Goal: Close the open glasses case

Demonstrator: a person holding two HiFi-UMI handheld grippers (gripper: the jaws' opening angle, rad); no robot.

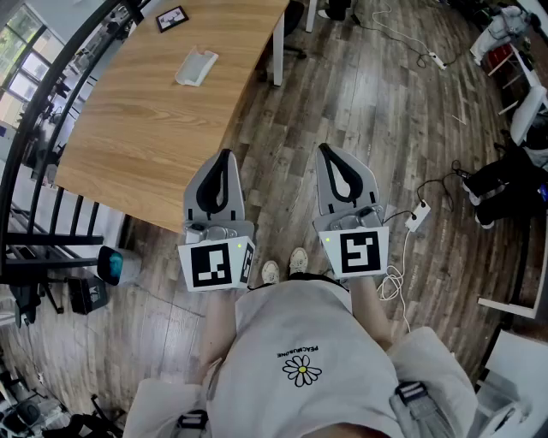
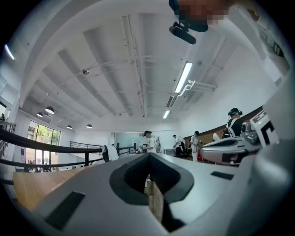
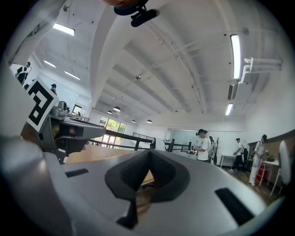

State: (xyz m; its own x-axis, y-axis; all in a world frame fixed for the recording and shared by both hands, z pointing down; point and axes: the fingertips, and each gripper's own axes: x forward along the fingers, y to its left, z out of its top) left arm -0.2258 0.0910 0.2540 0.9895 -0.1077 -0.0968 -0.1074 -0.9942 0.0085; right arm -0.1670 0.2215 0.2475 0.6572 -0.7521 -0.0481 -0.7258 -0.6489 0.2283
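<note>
My left tool (image 1: pixel 225 156) and right tool (image 1: pixel 326 150) are pressed together, empty; the glasses case (image 1: pixel 196 68) lies open, untouched, upper left on the tabletop (image 1: pixel 145 137).

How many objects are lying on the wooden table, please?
2. A pale glasses case lies toward the table's far end; a small dark flat item beyond it, by the far edge. The table runs out of frame, so others may be hidden.

A light wooden counter (image 1: pixel 145 137) stood on dark plank flooring (image 1: pixel 368 103). A small black-framed card (image 1: pixel 171 18) lay near the counter's far edge. A white power strip (image 1: pixel 418 216) with its cable lay on the floor. A black metal railing (image 2: pixel 66 147) ran beside the counter.
</note>
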